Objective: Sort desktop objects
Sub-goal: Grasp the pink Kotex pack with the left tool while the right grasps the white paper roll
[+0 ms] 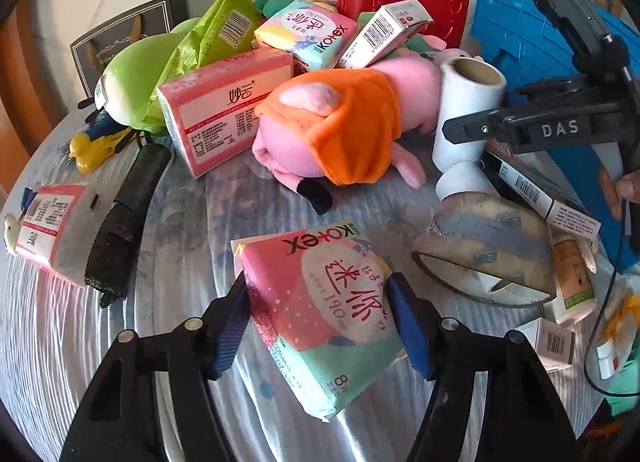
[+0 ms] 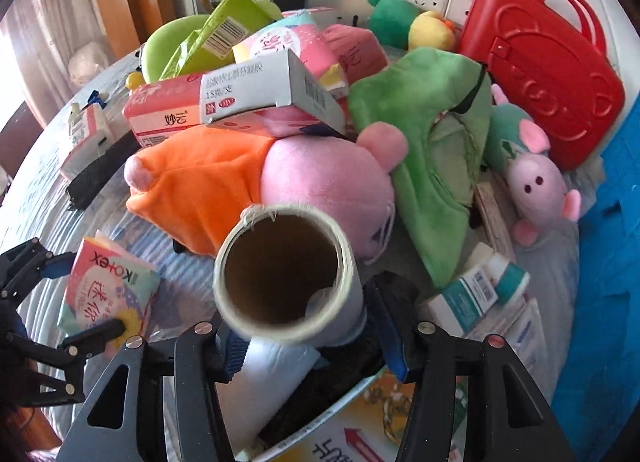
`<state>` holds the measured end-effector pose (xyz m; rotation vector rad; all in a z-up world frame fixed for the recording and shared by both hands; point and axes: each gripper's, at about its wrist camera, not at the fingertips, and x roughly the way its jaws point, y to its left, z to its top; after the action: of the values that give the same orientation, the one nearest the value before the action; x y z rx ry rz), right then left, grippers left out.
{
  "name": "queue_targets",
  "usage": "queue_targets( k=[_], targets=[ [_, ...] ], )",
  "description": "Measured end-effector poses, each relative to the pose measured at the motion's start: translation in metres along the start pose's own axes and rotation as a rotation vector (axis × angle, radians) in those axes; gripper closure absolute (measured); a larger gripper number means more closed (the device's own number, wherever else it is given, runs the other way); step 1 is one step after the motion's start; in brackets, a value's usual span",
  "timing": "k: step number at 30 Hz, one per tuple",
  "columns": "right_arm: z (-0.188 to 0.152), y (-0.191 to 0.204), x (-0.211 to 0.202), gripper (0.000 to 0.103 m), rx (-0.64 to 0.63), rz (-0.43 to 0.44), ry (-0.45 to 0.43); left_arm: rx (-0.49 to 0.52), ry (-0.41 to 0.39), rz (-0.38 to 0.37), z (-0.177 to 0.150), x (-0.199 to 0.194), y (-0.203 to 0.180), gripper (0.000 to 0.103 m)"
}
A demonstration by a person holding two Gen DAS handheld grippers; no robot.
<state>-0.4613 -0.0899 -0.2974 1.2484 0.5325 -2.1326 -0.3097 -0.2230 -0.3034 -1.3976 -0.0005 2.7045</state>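
My left gripper (image 1: 318,308) is shut on a pink and green Kotex pack (image 1: 320,302), its blue pads pressing both sides, just above the blue-grey cloth. The same pack (image 2: 108,286) shows at the left of the right wrist view, between the left gripper's fingers (image 2: 100,330). My right gripper (image 2: 306,326) is shut on a white roll with a cardboard core (image 2: 284,270), held upright. In the left wrist view the roll (image 1: 468,110) stands beside the pink plush pig with an orange dress (image 1: 340,122), with the right gripper's finger (image 1: 480,128) against it.
A heap at the back holds pink tissue packs (image 1: 224,106), a second Kotex pack (image 1: 308,32), a white box (image 1: 384,32), green plush toys (image 2: 436,150), a lilac mouse plush (image 2: 536,186) and a red case (image 2: 544,66). A blue crate (image 1: 532,38) stands right; a black strip (image 1: 124,222) lies left.
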Motion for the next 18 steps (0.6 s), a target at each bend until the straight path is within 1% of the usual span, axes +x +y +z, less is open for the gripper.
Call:
queue_targets(
  k=[4,6,8,9,10,12,14,15,16,17,18],
  targets=[
    [0.001,0.005,-0.004,0.049,0.002,-0.01,-0.001,0.054,0.005,0.057,0.004,0.013,-0.015,0.024],
    [0.0,0.007,-0.002,0.049,0.0,-0.011,0.003,0.077,0.002,0.073,0.005,0.018,-0.019,0.024],
    [0.0,0.011,0.005,0.049,-0.005,-0.004,0.02,0.071,0.025,0.061,0.006,0.026,-0.016,0.026],
    [0.0,0.014,0.009,0.049,-0.014,-0.008,0.027,0.061,0.042,0.045,0.005,0.029,-0.012,0.031],
    [0.0,0.016,0.011,0.049,-0.026,-0.011,0.031,0.051,0.042,0.031,0.005,0.028,-0.009,0.033],
    [0.001,0.018,0.013,0.05,-0.038,-0.016,0.036,0.065,0.047,0.036,0.006,0.023,-0.006,0.035],
    [0.001,0.014,0.013,0.05,-0.01,0.005,0.032,0.085,0.047,0.047,0.005,0.018,-0.005,0.035],
    [0.001,0.009,0.011,0.051,0.027,0.035,0.023,0.076,0.044,0.041,0.005,0.014,-0.002,0.036],
    [0.0,0.004,0.008,0.053,0.065,0.064,0.013,0.071,0.039,0.04,0.005,0.011,0.0,0.036],
    [-0.001,0.0,0.005,0.058,0.095,0.08,0.002,0.072,0.032,0.046,0.005,0.007,0.001,0.036],
    [-0.001,-0.002,0.001,0.059,0.114,0.085,-0.009,0.076,0.023,0.052,0.006,0.002,0.003,0.036]
  ],
)
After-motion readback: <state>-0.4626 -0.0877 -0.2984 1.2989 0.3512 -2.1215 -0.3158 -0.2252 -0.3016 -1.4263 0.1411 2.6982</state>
